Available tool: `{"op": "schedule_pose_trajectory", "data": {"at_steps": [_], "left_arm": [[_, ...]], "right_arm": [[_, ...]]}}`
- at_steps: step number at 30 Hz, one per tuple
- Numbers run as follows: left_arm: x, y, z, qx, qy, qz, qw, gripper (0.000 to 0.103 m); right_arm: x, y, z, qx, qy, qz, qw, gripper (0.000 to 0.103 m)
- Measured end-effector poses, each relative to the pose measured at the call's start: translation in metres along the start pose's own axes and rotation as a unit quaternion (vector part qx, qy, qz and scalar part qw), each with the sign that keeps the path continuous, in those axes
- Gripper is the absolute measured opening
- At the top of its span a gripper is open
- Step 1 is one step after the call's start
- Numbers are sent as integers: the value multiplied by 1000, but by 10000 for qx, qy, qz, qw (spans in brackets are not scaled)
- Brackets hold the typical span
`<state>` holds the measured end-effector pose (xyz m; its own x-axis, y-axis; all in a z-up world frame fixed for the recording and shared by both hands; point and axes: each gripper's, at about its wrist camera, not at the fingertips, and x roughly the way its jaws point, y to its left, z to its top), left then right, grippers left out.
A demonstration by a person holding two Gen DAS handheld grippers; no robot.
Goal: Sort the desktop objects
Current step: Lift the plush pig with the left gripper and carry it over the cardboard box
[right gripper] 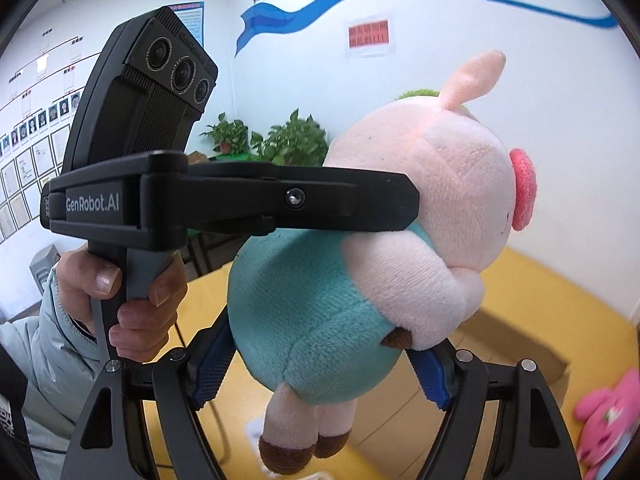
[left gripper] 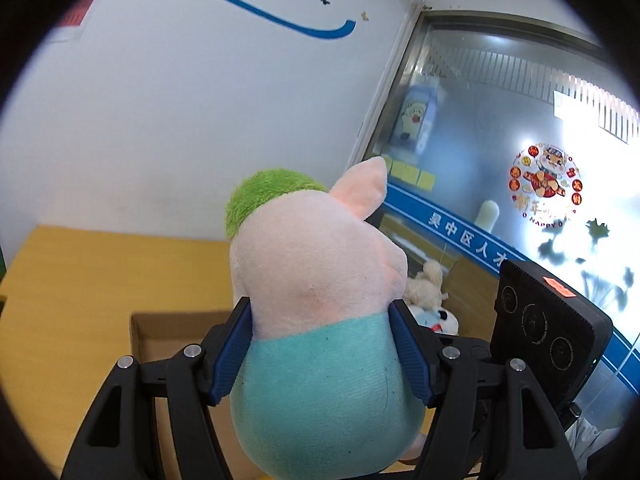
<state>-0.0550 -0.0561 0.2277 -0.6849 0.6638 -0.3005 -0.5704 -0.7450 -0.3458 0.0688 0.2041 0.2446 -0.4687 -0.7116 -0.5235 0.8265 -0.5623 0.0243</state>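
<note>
Nearest, the left claw (left gripper: 320,344) and right claw (right gripper: 320,364) both clench one plush pig (left gripper: 320,320), held upright above the yellow bench (left gripper: 80,280), a cardboard box (left gripper: 160,332) lying below-left.

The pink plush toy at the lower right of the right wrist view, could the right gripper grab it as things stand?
Probably not: the right gripper already has its jaws clamped on the pig plush. The pink plush toy lies apart, uncovered.

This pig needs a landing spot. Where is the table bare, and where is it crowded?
Bare yellow table lies left of the cardboard box, up to the white wall. Crowded: the white plush toys beside the glass partition, and the pink plush by the box.
</note>
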Motion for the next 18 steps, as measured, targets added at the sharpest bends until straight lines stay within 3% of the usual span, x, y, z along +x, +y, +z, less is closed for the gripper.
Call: {"op": "schedule_pose_trajectory", "data": {"at_steps": [5, 9, 10, 18], "left_arm": [[12, 15, 37, 220, -56, 203, 9995, 67], [37, 40, 49, 143, 101, 358, 9992, 67], [45, 49, 48, 104, 167, 394, 9990, 67], [132, 133, 14, -468, 1008, 583, 9921, 67]], "right_arm": [[1, -34, 31, -70, -121, 101, 9999, 77], [19, -76, 36, 72, -47, 247, 9997, 77], [52, -73, 42, 97, 4, 269, 9996, 77], [112, -129, -12, 667, 607, 619, 9940, 77]]}}
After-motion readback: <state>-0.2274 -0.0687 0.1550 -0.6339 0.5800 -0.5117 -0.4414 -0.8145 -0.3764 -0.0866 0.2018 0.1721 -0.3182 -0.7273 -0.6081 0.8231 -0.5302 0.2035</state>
